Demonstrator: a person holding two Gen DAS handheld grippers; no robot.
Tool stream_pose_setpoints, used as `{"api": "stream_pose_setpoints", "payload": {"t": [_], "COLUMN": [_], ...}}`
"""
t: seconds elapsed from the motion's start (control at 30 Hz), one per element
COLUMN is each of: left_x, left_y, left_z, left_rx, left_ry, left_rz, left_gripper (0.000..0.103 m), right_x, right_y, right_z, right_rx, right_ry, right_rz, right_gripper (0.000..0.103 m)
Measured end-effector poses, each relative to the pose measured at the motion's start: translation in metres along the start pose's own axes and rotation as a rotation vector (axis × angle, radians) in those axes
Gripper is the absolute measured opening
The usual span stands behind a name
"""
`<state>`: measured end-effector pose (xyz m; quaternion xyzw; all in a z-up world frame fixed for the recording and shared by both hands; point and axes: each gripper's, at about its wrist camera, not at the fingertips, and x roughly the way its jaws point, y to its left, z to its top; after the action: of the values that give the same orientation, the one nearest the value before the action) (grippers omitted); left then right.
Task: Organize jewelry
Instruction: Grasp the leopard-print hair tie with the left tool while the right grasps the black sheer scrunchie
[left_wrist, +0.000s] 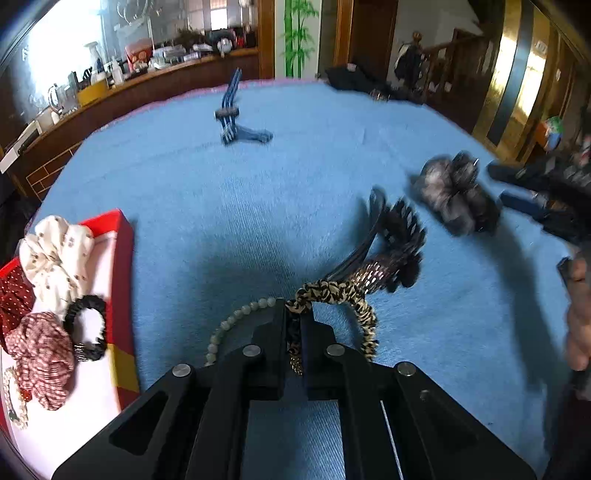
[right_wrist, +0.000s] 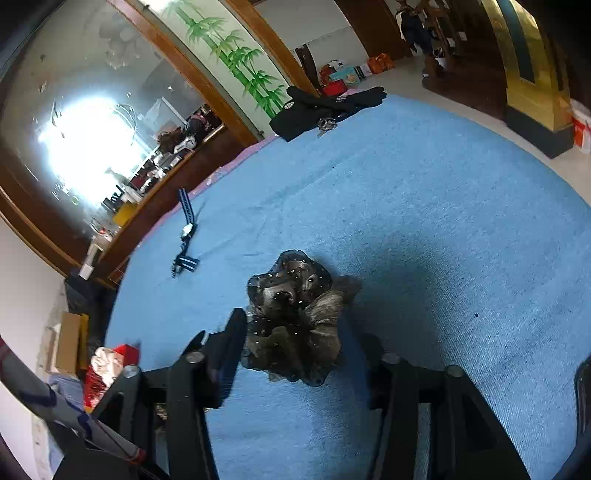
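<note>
Left tongs (left_wrist: 299, 317) clamped on leopard hair tie (left_wrist: 334, 290); red tray (left_wrist: 123, 258) lies to their left. Right tongs (right_wrist: 303, 332) open, straddling black tulle scrunchie (right_wrist: 295, 325), empty.

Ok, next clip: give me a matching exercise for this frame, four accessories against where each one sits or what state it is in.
Things:
1. leopard-print hair tie
2. white floral scrunchie
3. black mesh scrunchie
4. blue striped hair clip

Places or states:
A. far across the blue cloth, away from both grippers
B. lying between the open fingers of the right gripper
C. pinched in the shut left gripper
D. inside the red box

Pairs: 1-C, 2-D, 3-B, 4-A
</note>
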<state>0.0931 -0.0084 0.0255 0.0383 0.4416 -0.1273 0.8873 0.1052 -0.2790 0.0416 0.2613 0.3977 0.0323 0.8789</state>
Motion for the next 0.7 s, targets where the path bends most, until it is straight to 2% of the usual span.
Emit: {"api": "stream_pose_setpoints", "payload": {"t": [0.1, 0.2, 0.37, 0.47, 0.5, 0.53, 0.63, 0.7], "left_x": [-0.025, -0.036, -0.037, -0.038, -0.038, -0.039, -0.037, -0.037], "left_y": [0.01, 0.02, 0.021, 0.014, 0.013, 0.012, 0.013, 0.015], "left_z": [0.007, 0.009, 0.008, 0.007, 0.006, 0.006, 0.006, 0.004], "left_rx": [-0.038, -0.077, -0.083, -0.064, -0.058, -0.053, -0.061, -0.073], "left_ry": [-0.094, -0.137, -0.13, -0.133, -0.136, -0.14, -0.142, -0.142], "left_rz": [-0.045, -0.072, -0.077, -0.077, -0.074, -0.067, -0.059, -0.055], "left_gripper": [0.005, 0.005, 0.005, 0.005, 0.005, 0.005, 0.005, 0.005], "right_x": [0.006, 0.017, 0.037, 0.043, 0.044, 0.045, 0.042, 0.038], "right_y": [0.006, 0.018, 0.026, 0.029, 0.029, 0.029, 0.029, 0.03], "right_z": [-0.003, -0.007, -0.016, -0.021, -0.022, -0.022, -0.023, -0.023], "right_rx": [-0.036, -0.11, -0.19, -0.238, -0.245, -0.254, -0.267, -0.269], "right_ry": [0.002, 0.006, 0.05, 0.047, 0.043, 0.047, 0.041, 0.031], "right_rz": [-0.012, -0.076, -0.157, -0.213, -0.223, -0.228, -0.226, -0.229], "right_gripper": [0.071, 0.077, 0.077, 0.075, 0.066, 0.051, 0.031, 0.027]}}
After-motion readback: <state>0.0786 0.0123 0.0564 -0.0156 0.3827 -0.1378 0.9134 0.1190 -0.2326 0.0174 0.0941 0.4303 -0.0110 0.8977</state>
